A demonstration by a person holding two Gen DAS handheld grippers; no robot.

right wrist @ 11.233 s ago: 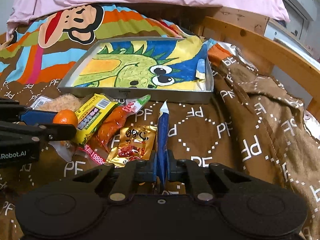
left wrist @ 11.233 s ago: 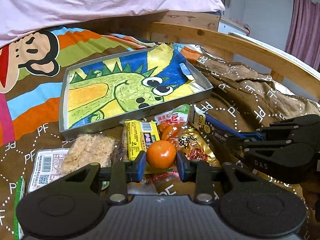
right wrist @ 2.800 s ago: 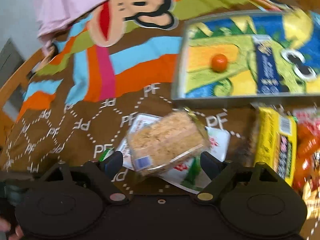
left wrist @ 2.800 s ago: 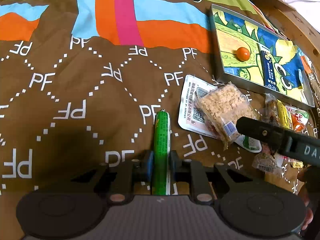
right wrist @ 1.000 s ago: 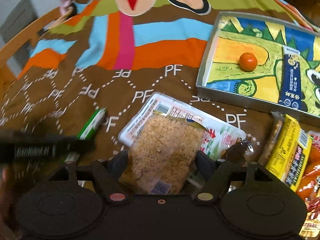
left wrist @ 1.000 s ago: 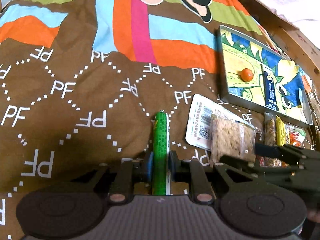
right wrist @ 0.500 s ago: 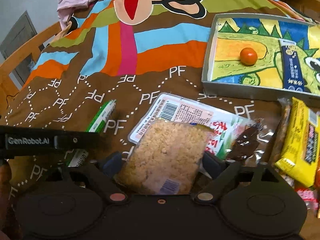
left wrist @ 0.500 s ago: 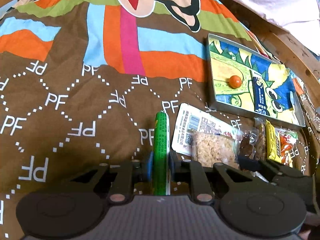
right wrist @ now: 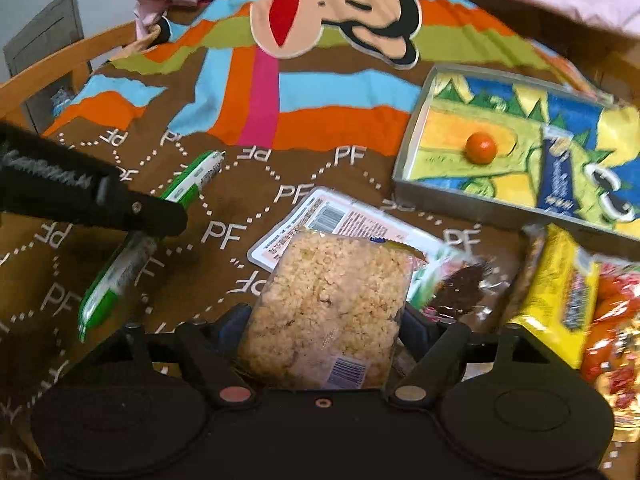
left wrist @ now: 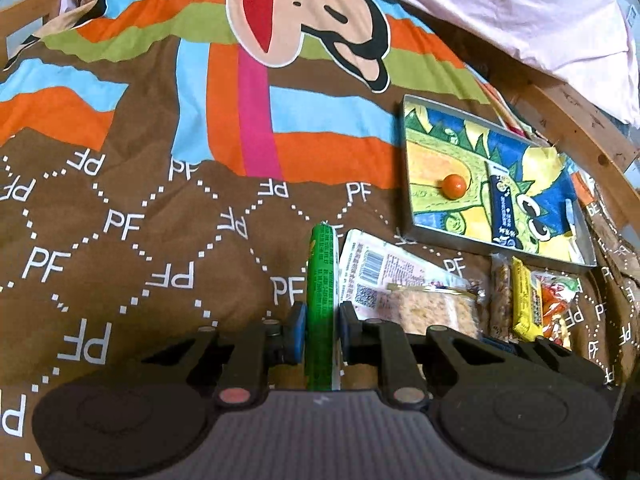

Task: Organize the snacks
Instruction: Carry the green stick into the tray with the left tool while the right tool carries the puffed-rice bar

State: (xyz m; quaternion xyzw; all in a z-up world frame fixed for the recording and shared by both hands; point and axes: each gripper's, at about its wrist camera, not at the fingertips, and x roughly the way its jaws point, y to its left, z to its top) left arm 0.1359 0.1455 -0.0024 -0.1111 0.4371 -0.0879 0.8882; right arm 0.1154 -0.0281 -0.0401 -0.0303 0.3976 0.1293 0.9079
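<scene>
My left gripper [left wrist: 320, 328] is shut on a green snack stick [left wrist: 321, 280], held a little above the brown bedspread. From the right wrist view that stick [right wrist: 188, 188] slants out of the left gripper's black fingers [right wrist: 160, 220]. My right gripper [right wrist: 322, 324] has a clear pack of rice crackers [right wrist: 332, 300] between its jaws; they are closing and the pads touch both its sides. A metal tray [left wrist: 440, 236] with a dinosaur print holds a small orange [left wrist: 453, 186] and a blue packet [left wrist: 505, 216].
A flat white pack [right wrist: 340, 216] lies under the rice crackers. A dark snack bag [right wrist: 464, 284], a yellow packet [right wrist: 560, 292] and an orange-red bag [right wrist: 612, 320] lie to the right, below the tray. A pink pillow [left wrist: 520, 20] and wooden bed rail [left wrist: 592, 128] lie beyond.
The left gripper has risen with the green stick. The right gripper's jaws widened, then narrowed onto the rice cracker pack as it shifted sideways.
</scene>
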